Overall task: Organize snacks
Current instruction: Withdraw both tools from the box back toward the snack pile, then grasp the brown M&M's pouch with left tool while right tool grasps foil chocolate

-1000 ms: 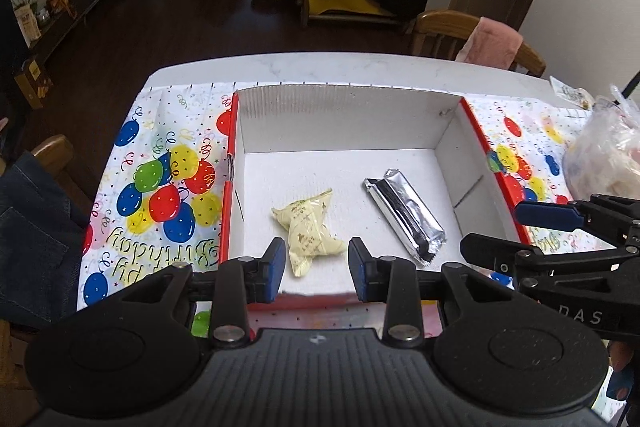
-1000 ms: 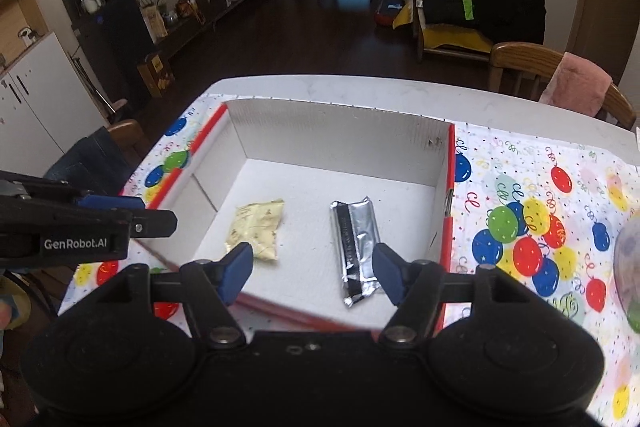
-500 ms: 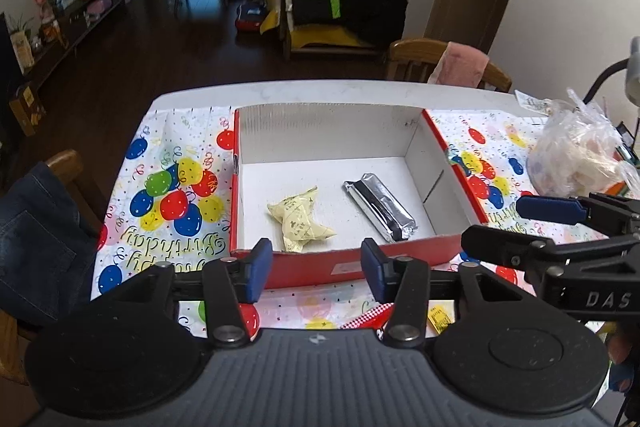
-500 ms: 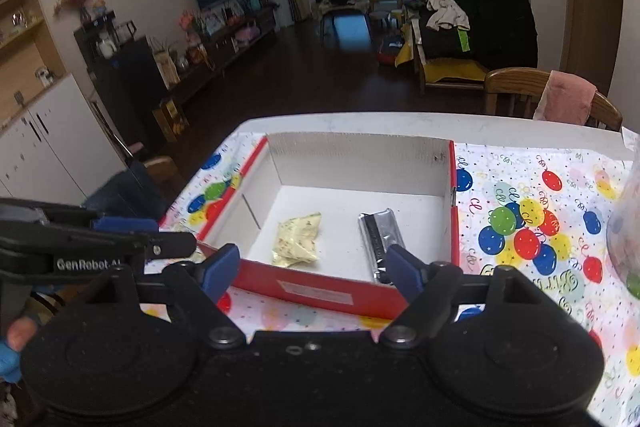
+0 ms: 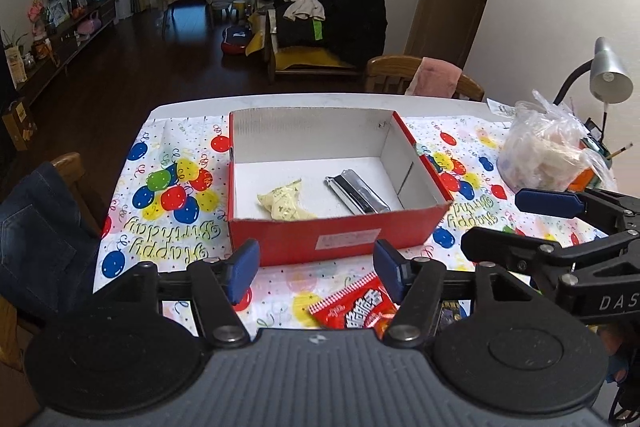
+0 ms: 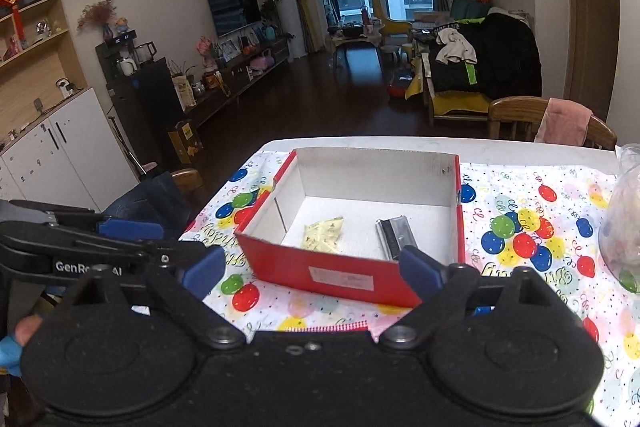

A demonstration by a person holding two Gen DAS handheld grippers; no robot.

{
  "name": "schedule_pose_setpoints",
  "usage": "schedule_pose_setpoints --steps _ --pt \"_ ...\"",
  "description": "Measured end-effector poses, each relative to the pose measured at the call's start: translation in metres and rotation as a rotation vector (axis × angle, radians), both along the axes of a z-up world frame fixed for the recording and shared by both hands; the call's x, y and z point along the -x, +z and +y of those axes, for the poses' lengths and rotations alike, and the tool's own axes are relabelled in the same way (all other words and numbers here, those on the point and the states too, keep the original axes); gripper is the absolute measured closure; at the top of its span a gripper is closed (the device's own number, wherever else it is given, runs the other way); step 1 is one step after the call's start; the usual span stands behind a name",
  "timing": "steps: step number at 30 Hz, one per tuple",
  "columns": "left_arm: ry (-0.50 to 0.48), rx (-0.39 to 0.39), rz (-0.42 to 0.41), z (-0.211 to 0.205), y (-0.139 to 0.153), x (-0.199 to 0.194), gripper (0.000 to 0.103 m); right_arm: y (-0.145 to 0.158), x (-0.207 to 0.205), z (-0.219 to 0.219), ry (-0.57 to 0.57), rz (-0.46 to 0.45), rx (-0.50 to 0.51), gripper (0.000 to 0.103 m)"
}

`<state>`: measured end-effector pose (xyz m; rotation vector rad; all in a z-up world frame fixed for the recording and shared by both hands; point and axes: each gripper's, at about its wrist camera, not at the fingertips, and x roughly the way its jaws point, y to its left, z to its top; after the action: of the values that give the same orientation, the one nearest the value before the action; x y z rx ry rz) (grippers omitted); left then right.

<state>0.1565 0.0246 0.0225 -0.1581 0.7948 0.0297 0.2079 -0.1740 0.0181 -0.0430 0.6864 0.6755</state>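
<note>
With both tools empty and their jaws apart, lower your left tool (image 5: 316, 269) over the red snack packet (image 5: 358, 307) at the worktop's near edge and grip its middle.

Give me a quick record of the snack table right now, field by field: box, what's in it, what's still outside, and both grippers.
box: red box, open top, on balloon tablecloth
inside box: yellow packet on its left side, silver bar on its right, apart
outside box: red snack packet on the cloth in front of the box
other: clear plastic bag at the table's right
left gripper: jaws open, empty, above the red snack packet
right gripper: jaws open, empty
</note>
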Motion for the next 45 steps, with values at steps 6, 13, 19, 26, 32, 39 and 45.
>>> schedule_pose_setpoints --steps 6,13,19,26,32,39,45 --pt "0.009 -0.026 -0.039 -0.001 -0.006 0.027 0.025 -0.009 0.021 -0.007 -0.001 0.000 -0.021 0.002" --pt "-0.005 -0.015 -0.019 -0.003 -0.026 0.049 0.020 -0.034 0.043 -0.019 -0.010 0.018 0.017 0.000" --pt "-0.021 -0.021 0.045 -0.009 -0.055 0.069 0.020 -0.064 0.054 -0.032 -0.033 0.068 0.079 0.000" --pt "-0.042 0.032 0.161 -0.012 -0.094 0.084 0.020 -0.107 0.064 -0.049 -0.040 0.138 0.143 0.000" --pt "-0.091 0.047 0.248 -0.022 -0.124 0.091 0.020 -0.140 0.066 -0.059 -0.035 0.156 0.219 0.004" --pt "-0.090 0.114 0.362 -0.024 -0.157 0.092 0.020 -0.162 0.061 -0.059 -0.014 0.167 0.285 0.015" --pt "-0.060 0.134 0.363 -0.022 -0.163 0.087 0.020 -0.171 0.060 -0.053 0.052 0.130 0.343 0.025"
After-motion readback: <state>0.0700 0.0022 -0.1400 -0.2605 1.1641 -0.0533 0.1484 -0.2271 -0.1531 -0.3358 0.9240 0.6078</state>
